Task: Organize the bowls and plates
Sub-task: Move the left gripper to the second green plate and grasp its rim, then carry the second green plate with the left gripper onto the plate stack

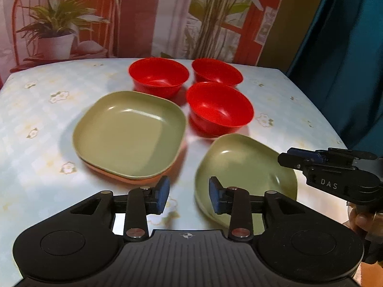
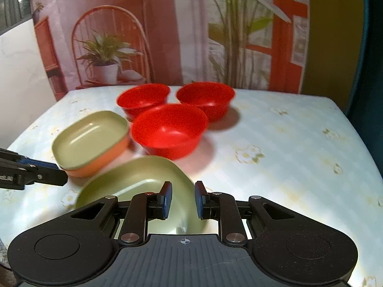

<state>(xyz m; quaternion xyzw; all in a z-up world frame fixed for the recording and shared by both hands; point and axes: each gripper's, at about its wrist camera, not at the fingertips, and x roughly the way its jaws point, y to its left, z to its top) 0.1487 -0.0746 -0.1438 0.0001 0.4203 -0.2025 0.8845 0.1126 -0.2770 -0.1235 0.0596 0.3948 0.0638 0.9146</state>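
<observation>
Nearest the camera side of the table (image 2: pixel 299 129), we list: right gripper (image 2: pixel 183 199), jaws narrowed on the rim of a tilted green plate (image 2: pixel 143 179); left gripper (image 1: pixel 189 195), jaws parted, empty; stacked plates (image 1: pixel 129 134) and three red bowls (image 1: pixel 219 106) behind it.

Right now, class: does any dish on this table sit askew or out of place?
Yes. The loose green plate nearest the grippers looks tilted, one edge raised, apart from the green plate stacked on an orange one. The three red bowls stand upright, unstacked.
</observation>
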